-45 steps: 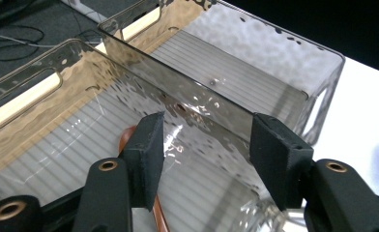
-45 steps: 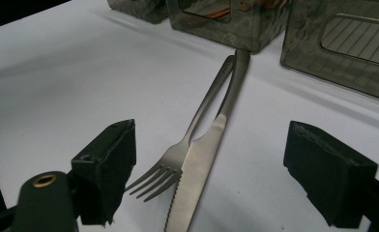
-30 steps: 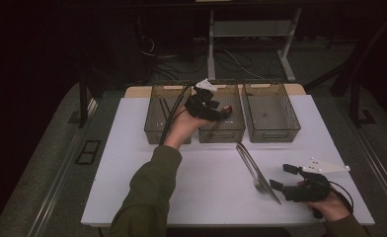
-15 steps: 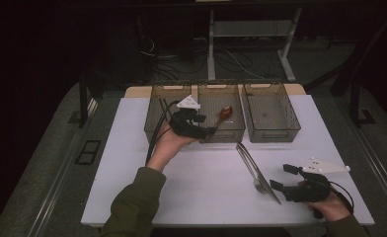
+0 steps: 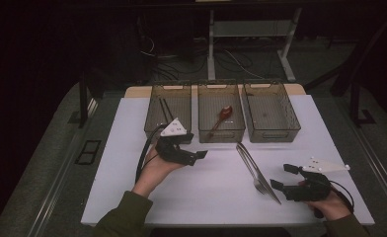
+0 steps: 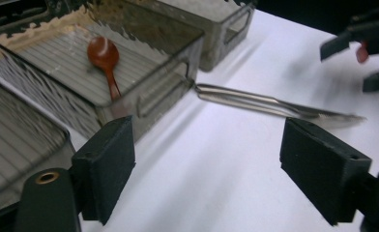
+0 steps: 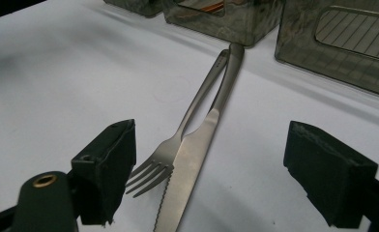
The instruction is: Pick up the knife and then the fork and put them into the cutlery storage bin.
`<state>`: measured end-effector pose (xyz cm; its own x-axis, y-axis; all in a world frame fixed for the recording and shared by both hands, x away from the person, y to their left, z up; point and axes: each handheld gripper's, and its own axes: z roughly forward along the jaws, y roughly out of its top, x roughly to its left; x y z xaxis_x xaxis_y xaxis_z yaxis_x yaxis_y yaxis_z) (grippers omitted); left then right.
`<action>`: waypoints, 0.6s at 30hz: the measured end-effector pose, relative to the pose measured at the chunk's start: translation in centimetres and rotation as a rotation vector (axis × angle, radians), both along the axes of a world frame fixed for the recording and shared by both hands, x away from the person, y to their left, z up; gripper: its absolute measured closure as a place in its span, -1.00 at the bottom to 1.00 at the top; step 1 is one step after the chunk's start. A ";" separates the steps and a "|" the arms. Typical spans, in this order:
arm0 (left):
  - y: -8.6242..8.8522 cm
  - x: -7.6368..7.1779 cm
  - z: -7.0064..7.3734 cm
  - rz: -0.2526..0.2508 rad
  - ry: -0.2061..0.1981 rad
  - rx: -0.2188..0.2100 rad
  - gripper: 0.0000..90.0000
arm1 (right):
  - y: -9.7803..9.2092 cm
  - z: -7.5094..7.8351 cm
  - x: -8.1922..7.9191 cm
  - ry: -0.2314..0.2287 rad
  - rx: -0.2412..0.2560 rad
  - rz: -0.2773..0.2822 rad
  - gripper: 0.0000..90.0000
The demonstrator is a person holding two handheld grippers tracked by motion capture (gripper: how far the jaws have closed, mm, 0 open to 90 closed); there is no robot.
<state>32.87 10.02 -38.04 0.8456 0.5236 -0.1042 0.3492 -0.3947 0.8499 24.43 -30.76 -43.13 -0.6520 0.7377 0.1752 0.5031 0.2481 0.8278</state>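
Note:
A red-brown spoon (image 5: 223, 116) (image 6: 105, 58) lies in the middle one of three clear bins (image 5: 221, 137). In front of the bins, a steel fork (image 5: 257, 183) (image 7: 178, 145) and knife (image 5: 270, 190) (image 7: 197, 150) lie side by side on the white table, handles toward the bins. My left gripper (image 5: 199, 156) (image 6: 214, 169) hovers open and empty before the left and middle bins, jaws pointing right. My right gripper (image 5: 282, 177) (image 7: 216, 174) stands open at the front right, its jaws just short of the fork's tines and the knife's blade.
The left bin (image 5: 168, 133) holds thin dark sticks. The right bin (image 5: 275, 136) looks bare inside. The white table top (image 5: 132, 163) ends close behind my hands at the front edge. Dark floor and cables lie beyond the table.
My left gripper has drawn back from over the middle bin toward the front left. The spoon now lies uncovered in that bin. The right gripper has stayed put.

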 end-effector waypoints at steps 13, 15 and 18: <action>2.4 -4.2 -3.3 0.005 0.001 0.019 -0.77 | 0.4 1.3 0.9 0.106 -0.079 -0.024 -0.54; 2.8 -4.7 -3.6 0.002 -0.005 0.027 -0.82 | 0.7 1.3 1.2 0.114 -0.087 -0.022 -0.49; 3.3 -5.3 -4.1 -0.004 -0.018 0.031 -0.92 | 1.2 1.4 1.7 0.122 -0.110 -0.025 -0.44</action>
